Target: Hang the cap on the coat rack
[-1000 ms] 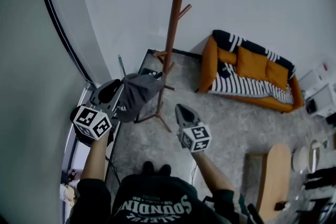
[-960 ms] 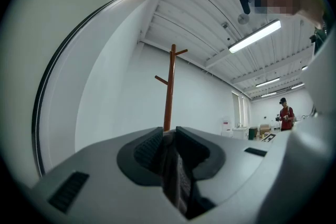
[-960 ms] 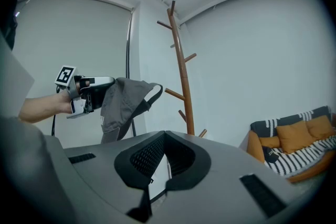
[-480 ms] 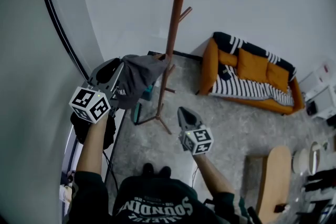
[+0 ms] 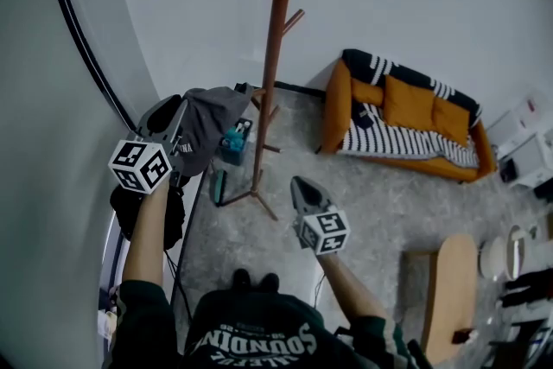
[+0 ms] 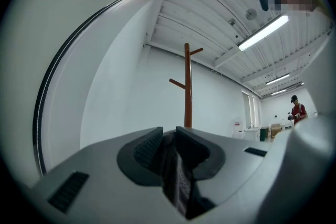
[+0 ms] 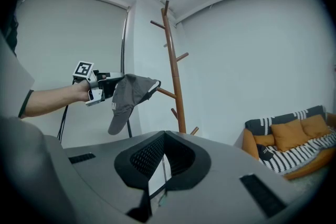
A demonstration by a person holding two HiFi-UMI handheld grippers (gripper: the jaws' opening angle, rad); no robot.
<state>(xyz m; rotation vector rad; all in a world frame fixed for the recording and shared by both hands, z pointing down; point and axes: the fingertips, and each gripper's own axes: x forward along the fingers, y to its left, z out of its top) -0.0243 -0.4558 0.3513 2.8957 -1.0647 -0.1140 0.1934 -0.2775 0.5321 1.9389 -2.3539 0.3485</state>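
Observation:
A grey cap hangs from my left gripper, which is shut on its edge and held up at the left of the tall brown coat rack. In the left gripper view dark cap fabric is pinched between the jaws, and the rack's pole stands straight ahead. The right gripper view shows the cap drooping, brim down, just left of the rack, close to a lower peg. My right gripper is lower, right of the rack's base, shut with nothing in it.
An orange sofa with a striped blanket stands against the wall at right. A wooden table is at the lower right. A teal object lies on the floor by the rack's spread feet. A curved wall runs along the left.
My left gripper has lifted the cap upward and a little left, beside the rack's pole. The right gripper has stayed almost still.

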